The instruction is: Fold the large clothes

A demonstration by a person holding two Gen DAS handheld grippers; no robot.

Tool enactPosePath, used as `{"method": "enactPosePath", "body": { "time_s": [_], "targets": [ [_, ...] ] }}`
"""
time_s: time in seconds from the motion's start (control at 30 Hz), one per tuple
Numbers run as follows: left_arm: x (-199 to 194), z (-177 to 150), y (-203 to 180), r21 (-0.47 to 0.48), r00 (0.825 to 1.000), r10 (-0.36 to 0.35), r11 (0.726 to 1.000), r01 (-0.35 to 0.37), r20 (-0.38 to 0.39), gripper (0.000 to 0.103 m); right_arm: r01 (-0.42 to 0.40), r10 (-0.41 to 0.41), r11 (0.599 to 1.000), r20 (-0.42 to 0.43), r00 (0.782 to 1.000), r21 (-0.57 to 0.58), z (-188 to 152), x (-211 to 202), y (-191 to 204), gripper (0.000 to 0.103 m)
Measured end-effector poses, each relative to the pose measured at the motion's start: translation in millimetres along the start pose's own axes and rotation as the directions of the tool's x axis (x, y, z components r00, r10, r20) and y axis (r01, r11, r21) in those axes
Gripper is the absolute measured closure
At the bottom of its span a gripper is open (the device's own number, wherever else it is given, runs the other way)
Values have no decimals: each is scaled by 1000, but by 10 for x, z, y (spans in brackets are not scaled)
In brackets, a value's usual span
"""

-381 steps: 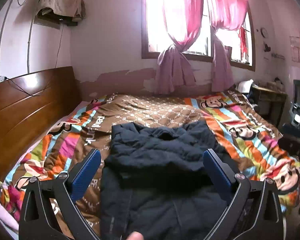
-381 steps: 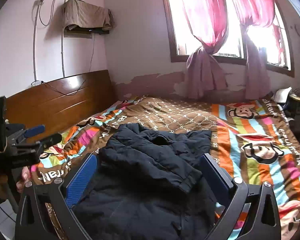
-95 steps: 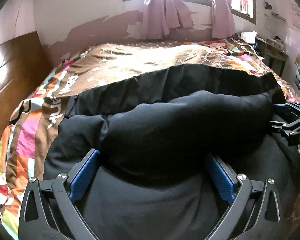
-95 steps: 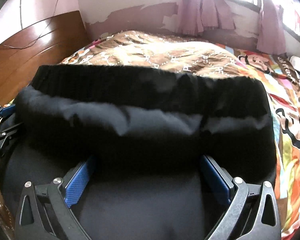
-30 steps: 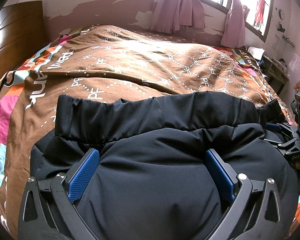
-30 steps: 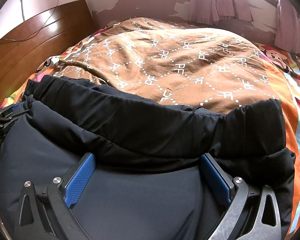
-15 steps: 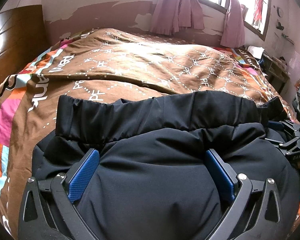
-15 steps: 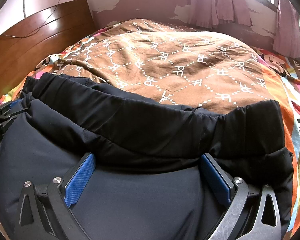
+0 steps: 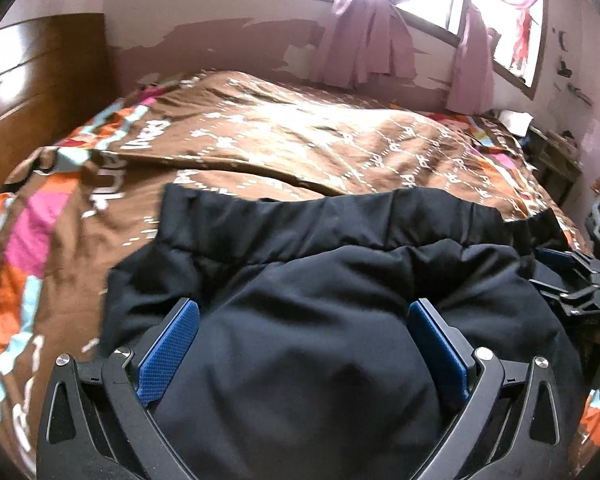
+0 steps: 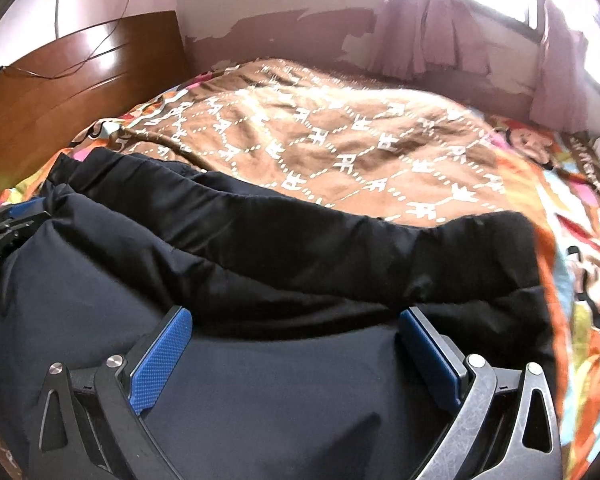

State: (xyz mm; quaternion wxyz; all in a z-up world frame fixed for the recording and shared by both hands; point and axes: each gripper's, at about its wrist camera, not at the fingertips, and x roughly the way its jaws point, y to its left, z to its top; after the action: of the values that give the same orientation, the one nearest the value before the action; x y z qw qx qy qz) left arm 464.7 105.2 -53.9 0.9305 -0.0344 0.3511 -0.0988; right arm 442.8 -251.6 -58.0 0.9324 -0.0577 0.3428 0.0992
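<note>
A dark navy padded jacket [image 9: 320,320] lies folded on the bed, its black elastic hem band [image 9: 340,220] along the far edge. My left gripper [image 9: 302,340] is open over the near left part, and the puffy fabric bulges up between its blue pads [image 9: 168,352]. In the right wrist view the same jacket [image 10: 260,380] fills the foreground with its hem band [image 10: 300,232] beyond. My right gripper [image 10: 296,344] is open above it. Each gripper shows at the edge of the other's view: the right gripper [image 9: 572,276], the left gripper [image 10: 8,224].
The bed cover [image 9: 300,140] is brown with white marks and a colourful cartoon border [image 10: 572,220]. A wooden headboard [image 10: 68,80] stands at the left. Behind are a peeling wall and a window with pink curtains [image 9: 364,48]. A cluttered desk [image 9: 556,152] stands at the far right.
Over the past seconds the jacket's lower half was folded over and laid flat. In the last half second both views tilt up and blur slightly; the jacket stays still.
</note>
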Motion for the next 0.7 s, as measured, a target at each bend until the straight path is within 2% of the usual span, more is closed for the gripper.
{"method": "enactPosePath", "body": {
  "time_s": [0.23,0.4,0.57,0.7],
  "targets": [
    [-312,-96,155,-6,994,109,994,-109,19,1,88,-82,993,70,994,-79,-177,-512,-141,0],
    [-370,-164,303,-21,991,134,991,-134,5,1,127,-126,992,48,991,-12,-275,-684,-456,0],
    [-379,-250,446,-14,987,158,987,-159,-23,1,94,-92,991,-25,995,93,-410,-629,-795,0],
    [-379,-336,584,-12,989,142,990,-142,-44,1,45,-34,988,-71,997,145,-562,-539,-966,0]
  ]
}}
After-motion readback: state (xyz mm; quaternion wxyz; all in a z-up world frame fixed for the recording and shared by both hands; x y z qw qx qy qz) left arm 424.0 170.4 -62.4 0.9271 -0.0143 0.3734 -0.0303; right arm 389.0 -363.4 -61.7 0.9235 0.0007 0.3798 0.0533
